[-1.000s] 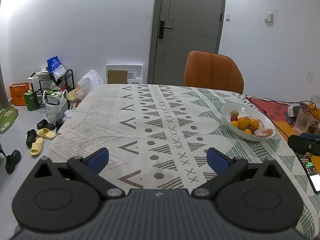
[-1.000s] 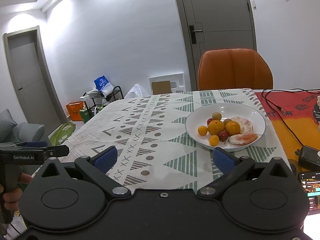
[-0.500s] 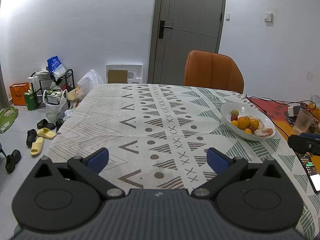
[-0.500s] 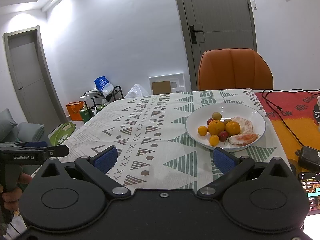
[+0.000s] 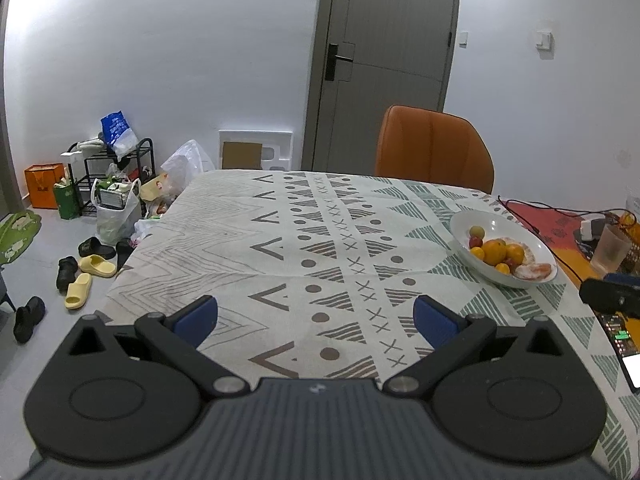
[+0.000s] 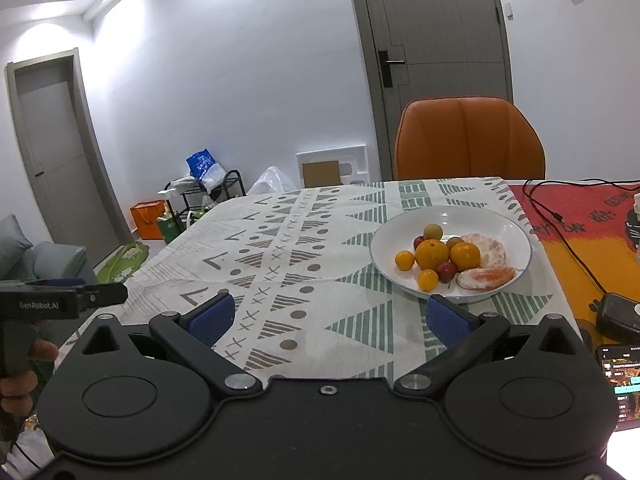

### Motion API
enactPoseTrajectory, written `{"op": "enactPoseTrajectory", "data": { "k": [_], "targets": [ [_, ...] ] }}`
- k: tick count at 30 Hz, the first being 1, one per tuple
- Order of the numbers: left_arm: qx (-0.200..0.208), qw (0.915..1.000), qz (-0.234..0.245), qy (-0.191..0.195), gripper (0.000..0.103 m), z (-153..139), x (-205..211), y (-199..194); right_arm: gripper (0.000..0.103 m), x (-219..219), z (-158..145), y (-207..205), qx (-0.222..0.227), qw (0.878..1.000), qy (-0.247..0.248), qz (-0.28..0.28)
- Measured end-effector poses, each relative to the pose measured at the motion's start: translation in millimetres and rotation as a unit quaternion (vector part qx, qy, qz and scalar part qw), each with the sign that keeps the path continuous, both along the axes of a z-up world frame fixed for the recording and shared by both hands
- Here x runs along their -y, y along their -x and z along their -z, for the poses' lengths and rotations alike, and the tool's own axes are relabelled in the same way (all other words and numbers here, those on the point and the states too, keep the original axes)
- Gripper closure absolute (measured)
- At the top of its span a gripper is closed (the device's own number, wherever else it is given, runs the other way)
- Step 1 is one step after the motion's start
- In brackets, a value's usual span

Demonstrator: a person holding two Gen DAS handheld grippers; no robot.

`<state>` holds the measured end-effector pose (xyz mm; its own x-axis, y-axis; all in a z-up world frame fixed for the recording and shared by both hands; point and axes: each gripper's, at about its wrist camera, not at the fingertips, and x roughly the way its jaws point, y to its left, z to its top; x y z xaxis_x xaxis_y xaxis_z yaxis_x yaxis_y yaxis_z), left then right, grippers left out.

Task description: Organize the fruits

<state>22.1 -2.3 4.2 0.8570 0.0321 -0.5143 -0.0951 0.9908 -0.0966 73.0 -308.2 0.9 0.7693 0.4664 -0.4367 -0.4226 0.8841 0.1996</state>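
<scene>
bowl (image 6: pixel 516 236) near cloth edge, jaws apart

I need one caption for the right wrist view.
Open right gripper faces a white bowl of mixed fruit on a patterned tablecloth.

Left wrist view: set low at the near edge of the patterned white-and-green tablecloth (image 5: pixel 280 248), facing along it toward the grey door (image 5: pixel 384 60), with the white fruit-filled bowl (image 5: pixel 472 220) well off to the right. Right wrist view: same direction, further right, nearer that bowl (image 6: pixel 504 224). Shared by both: cloth, bowl, door, orange padded chair (image 6: pixel 468 140).
</scene>
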Motion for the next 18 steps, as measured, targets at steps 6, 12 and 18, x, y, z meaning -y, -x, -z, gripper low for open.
{"op": "enactPoseTrajectory", "data": {
  "k": [6, 12, 18],
  "targets": [
    [0.000, 1.0000, -0.001, 0.001, 0.000, -0.7, -1.6, 0.4, 0.000, -2.2, 1.6, -3.3, -0.005, 1.000, -0.001, 0.000],
    [0.001, 1.0000, 0.001, -0.001, 0.000, -2.4, -1.8, 2.1, 0.000, -3.0, 2.8, -3.2, -0.006, 1.000, 0.001, -0.003],
    [0.001, 1.0000, 0.003, -0.002, 0.000, -2.9, -1.8, 3.6, 0.000, -2.2, 3.4, -4.4, -0.007, 1.000, 0.000, 0.001]
  ]
}}
